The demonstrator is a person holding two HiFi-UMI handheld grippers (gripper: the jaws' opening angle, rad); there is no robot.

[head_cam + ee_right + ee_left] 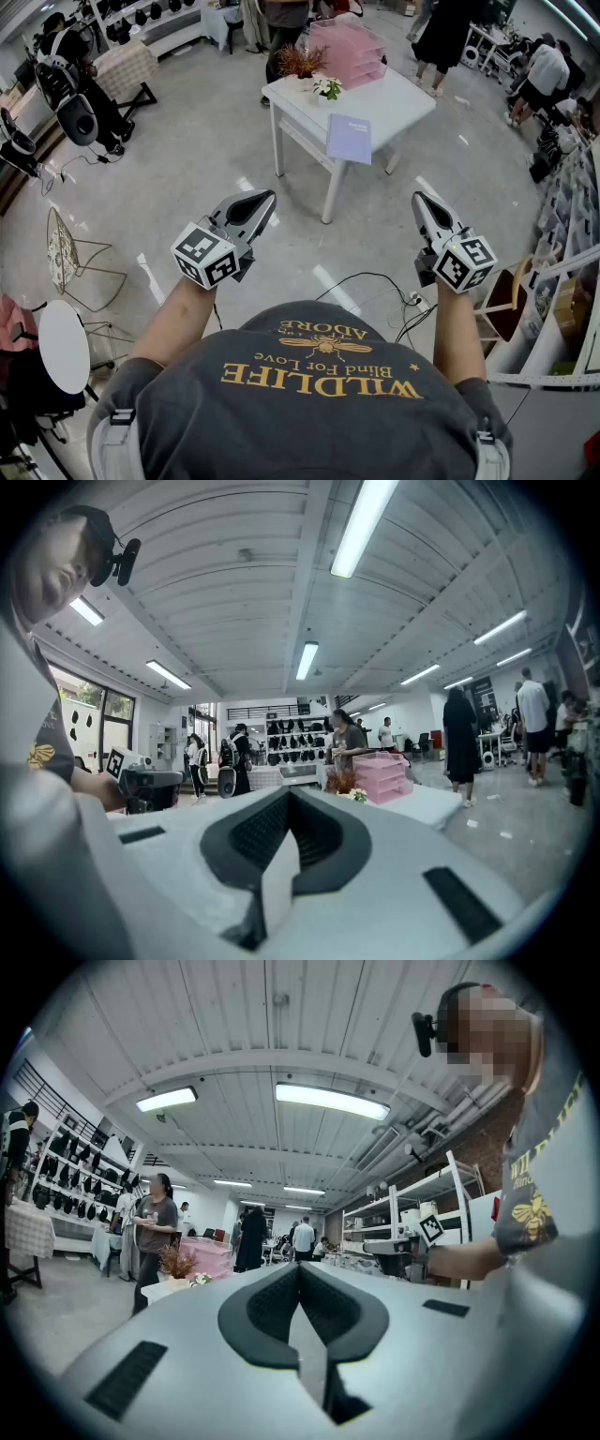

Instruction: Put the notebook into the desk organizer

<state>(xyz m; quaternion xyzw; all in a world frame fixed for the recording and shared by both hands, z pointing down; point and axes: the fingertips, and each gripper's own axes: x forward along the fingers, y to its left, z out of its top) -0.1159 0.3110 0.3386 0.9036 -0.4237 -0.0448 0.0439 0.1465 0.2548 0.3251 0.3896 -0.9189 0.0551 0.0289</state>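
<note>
The jaws of the left gripper (299, 1271) are pressed together with nothing between them. The jaws of the right gripper (289, 797) are closed in the same way and also empty. Both grippers hang in the air in front of the person, well apart from the white rectangular table (403, 98).

The thin lilac notebook (348, 138) lies at the near edge of this table and seems to reach a little over it. The pink plastic desk organizer with stacked trays (349, 49) stands at the far side, apart from the notebook.

As I judge it, nothing of the task is done: the approach, the grasp and the placing are all left.
</note>
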